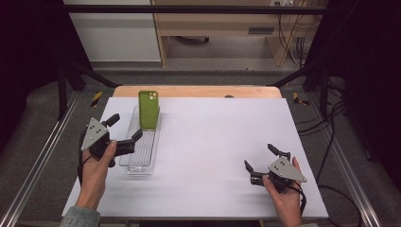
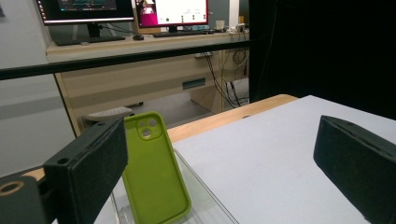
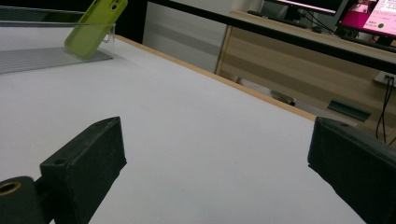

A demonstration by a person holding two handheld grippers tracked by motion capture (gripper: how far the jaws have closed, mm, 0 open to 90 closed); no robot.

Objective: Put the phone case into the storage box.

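Just beyond left gripper (image 1: pixel 125 125), green phone case (image 1: pixel 148 109)

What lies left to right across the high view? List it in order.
Left gripper → clear tray holding the green phone case → bare white tabletop → right gripper.

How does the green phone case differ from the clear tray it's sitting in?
The green phone case is opaque and bright, while the clear tray is see-through. The case stands tilted, leaning at the tray's far end; the tray lies flat on the table. The case is the shorter of the two; the tray stretches on toward the left gripper. Both are long rectangles with rounded corners, and neither is held by a gripper.
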